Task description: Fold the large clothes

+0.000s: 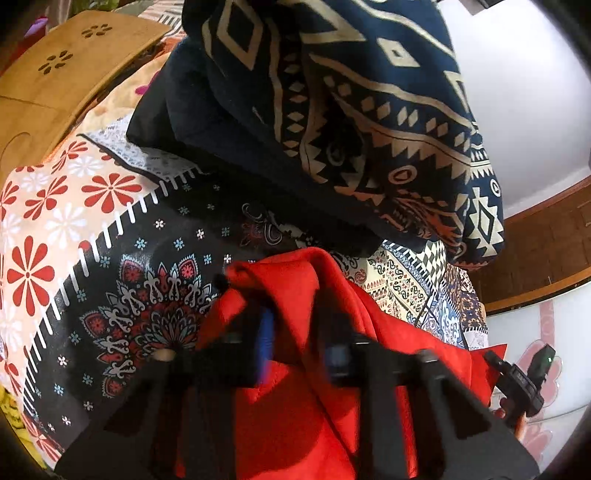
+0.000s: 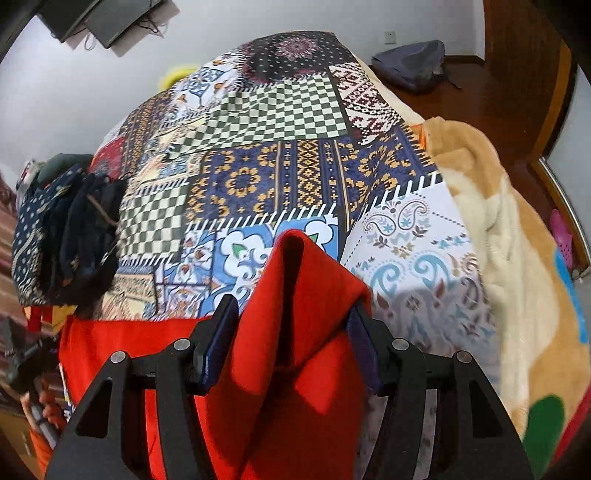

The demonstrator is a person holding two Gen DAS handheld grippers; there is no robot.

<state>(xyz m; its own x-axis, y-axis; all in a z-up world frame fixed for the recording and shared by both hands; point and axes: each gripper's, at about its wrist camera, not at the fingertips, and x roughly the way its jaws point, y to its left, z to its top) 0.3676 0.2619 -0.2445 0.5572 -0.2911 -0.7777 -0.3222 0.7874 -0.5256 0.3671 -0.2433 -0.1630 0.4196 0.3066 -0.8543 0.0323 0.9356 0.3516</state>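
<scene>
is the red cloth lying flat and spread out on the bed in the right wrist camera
No: the red cloth rises in a bunched, peaked fold between the fingers of the right gripper, above the patchwork bedspread.

A home bedroom; a bed under a patchwork bedspread (image 2: 295, 155) and a fleece blanket (image 2: 495, 229); a wooden headboard (image 1: 55, 74); a wood floor (image 2: 461, 85); a wall-mounted television (image 2: 99, 18).

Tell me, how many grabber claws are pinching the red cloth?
2. The left gripper grips a bunch of the red cloth beside the dark patterned clothes pile; the right gripper pinches another raised fold over the patchwork bedspread.
</scene>
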